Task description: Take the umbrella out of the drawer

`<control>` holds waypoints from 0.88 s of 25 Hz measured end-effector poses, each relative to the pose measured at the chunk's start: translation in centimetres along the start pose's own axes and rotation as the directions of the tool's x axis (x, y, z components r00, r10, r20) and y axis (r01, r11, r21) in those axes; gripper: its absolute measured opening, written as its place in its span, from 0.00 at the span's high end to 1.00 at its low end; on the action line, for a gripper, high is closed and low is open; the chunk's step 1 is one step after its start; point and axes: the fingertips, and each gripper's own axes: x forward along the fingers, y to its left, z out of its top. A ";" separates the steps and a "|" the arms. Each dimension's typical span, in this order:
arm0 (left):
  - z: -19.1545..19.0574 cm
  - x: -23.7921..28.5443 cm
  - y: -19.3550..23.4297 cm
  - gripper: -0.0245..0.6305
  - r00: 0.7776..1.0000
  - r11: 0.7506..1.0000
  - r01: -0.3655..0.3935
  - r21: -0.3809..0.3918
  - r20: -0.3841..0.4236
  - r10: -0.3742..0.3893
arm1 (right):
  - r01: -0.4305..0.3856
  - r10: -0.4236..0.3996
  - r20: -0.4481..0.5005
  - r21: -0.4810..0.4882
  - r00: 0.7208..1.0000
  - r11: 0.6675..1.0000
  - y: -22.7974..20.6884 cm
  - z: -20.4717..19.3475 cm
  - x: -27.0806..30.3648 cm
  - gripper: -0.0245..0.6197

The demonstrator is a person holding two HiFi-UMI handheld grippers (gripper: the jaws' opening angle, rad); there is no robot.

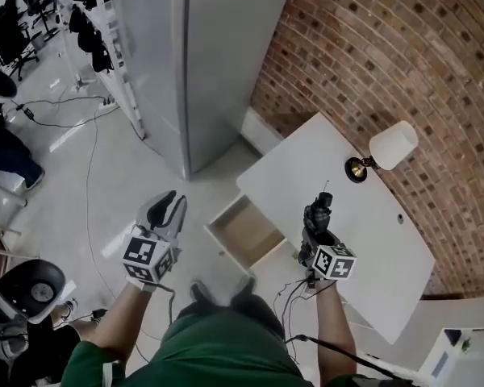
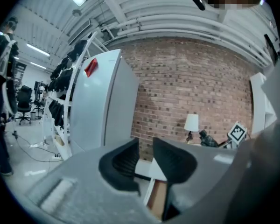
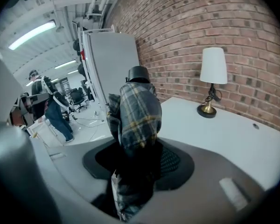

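Observation:
A folded plaid umbrella (image 3: 136, 120) with a black end cap stands up between the jaws of my right gripper (image 3: 139, 160), which is shut on it. In the head view that right gripper (image 1: 317, 216) holds the umbrella (image 1: 318, 208) above the white table (image 1: 371, 240), right of the drawer. The wooden drawer (image 1: 246, 232) stands pulled out below the table's left edge and looks empty. My left gripper (image 1: 169, 210) hangs over the floor left of the drawer; its jaws stand open with nothing between them. In the left gripper view the dark pads (image 2: 126, 164) frame a gap.
A lamp (image 1: 385, 150) with a white shade stands on the table by the brick wall (image 1: 387, 63). A tall grey cabinet (image 1: 198, 63) rises behind the drawer. Cables (image 1: 89, 184) trail over the floor at left, near office chairs and a person (image 3: 53, 108).

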 end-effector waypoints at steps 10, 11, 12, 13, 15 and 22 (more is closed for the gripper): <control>1.1 5.5 -3.6 0.83 1.000 1.000 -0.005 0.026 -0.025 0.005 | 0.145 -0.136 -0.094 0.100 0.986 0.984 -13.1 -1.8 1.2 0.67; 1.2 6.2 -4.1 0.84 1.000 1.000 -0.011 0.028 -0.029 0.012 | 0.146 -0.135 -0.106 0.109 0.985 0.983 -14.3 -1.8 1.5 0.67; 1.4 7.0 -4.6 0.84 0.999 0.999 -0.017 0.033 -0.034 0.018 | 0.146 -0.132 -0.119 0.120 0.984 0.982 -15.4 -1.9 2.0 0.67; 1.6 7.8 -5.2 0.84 0.999 0.999 -0.022 0.038 -0.037 0.023 | 0.144 -0.127 -0.131 0.134 0.983 0.980 -16.5 -1.9 2.4 0.67; 1.9 9.7 -6.5 0.83 0.999 0.999 -0.027 0.046 -0.038 0.029 | 0.141 -0.115 -0.160 0.161 0.980 0.977 -18.8 -2.1 3.3 0.67; 1.9 15.1 -10.6 0.81 0.997 0.996 -0.033 0.082 -0.066 0.038 | 0.142 -0.072 -0.264 0.257 0.962 0.956 -25.9 -3.1 6.4 0.67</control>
